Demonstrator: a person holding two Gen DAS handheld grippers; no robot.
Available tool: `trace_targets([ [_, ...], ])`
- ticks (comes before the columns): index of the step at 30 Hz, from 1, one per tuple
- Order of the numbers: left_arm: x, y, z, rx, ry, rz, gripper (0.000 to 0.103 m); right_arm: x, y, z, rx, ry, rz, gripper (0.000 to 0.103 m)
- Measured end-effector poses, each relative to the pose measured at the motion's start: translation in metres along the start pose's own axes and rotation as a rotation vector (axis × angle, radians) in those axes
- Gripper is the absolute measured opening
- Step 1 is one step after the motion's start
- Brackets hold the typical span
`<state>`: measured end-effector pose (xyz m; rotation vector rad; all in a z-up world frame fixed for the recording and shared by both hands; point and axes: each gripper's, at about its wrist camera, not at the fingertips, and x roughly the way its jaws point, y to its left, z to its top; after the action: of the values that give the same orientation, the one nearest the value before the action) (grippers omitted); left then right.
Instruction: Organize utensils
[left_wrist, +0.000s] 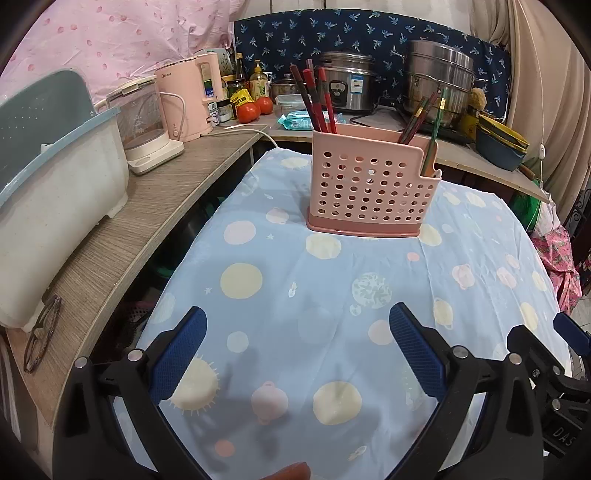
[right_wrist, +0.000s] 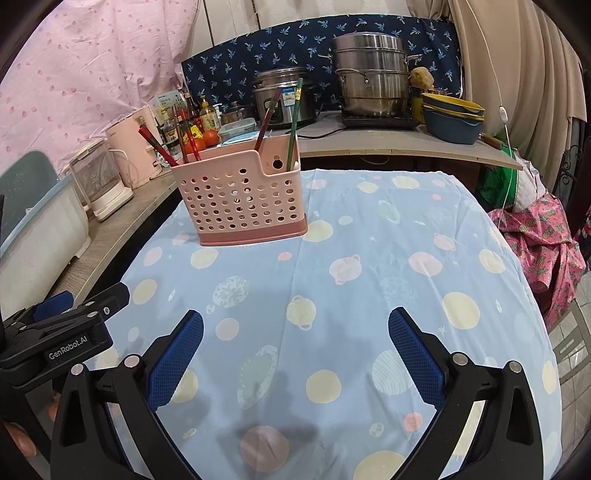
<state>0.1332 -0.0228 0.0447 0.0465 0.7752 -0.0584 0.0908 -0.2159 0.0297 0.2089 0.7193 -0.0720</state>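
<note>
Standing at the far middle of the planet-print tablecloth (left_wrist: 332, 295), the pink perforated utensil holder (left_wrist: 369, 188) keeps red chopsticks (left_wrist: 314, 99) leaning in its left compartment and a green chopstick (left_wrist: 436, 122) upright by its notched right corner. The left gripper (left_wrist: 297, 350) hovers over the near cloth with blue pads spread wide and nothing between them. The right gripper (right_wrist: 295, 350), beside it, is equally wide apart and empty.
</note>
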Motion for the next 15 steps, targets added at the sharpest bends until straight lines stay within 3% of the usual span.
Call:
trace_targets([
  [15,-0.0045,-0.0023,0.0031,0.006,-0.015,0.013,0.095,0.0016,-0.0021,-0.0015,0.0,0.001,-0.002,0.096],
])
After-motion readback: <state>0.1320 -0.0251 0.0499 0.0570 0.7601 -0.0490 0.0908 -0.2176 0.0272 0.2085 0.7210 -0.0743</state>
